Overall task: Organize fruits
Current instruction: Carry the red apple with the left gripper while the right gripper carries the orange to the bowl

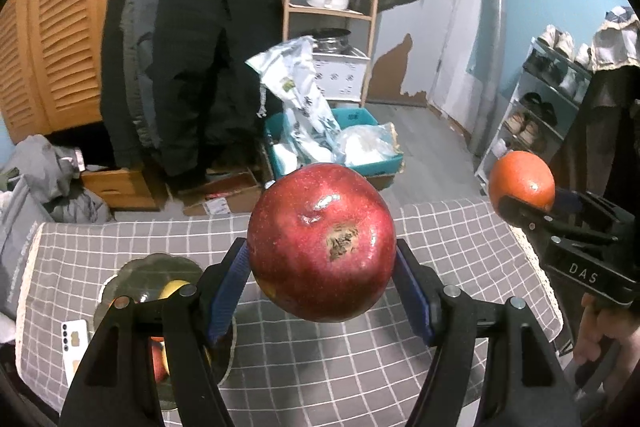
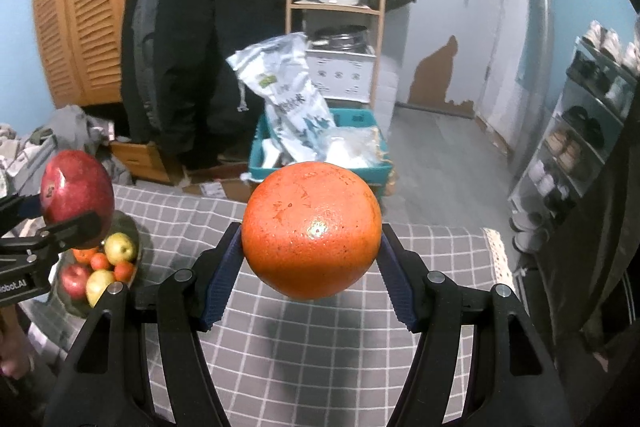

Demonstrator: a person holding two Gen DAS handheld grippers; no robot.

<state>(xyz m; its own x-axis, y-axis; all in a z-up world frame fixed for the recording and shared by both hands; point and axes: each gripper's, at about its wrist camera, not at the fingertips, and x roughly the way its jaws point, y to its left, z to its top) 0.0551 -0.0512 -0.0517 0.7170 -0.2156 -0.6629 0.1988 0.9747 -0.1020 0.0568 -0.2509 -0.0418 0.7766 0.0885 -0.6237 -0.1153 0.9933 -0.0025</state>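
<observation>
From my seat, the left gripper (image 1: 322, 263) pinches a red apple (image 1: 322, 243) between its blue pads, held up above the checked tablecloth (image 1: 320, 367); the right gripper (image 2: 311, 259) clamps an orange (image 2: 311, 231) the same way. The fruit bowl (image 2: 134, 227) sits at the table's left, half hidden behind the left gripper's frame in both views (its contents blur together). I read "DAS" on the right gripper's body, and a cut-off "dbot.AI" on the left one's.

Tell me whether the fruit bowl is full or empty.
Partly full. The bowl on the checked cloth holds yellow apples, a red apple and small oranges.
</observation>
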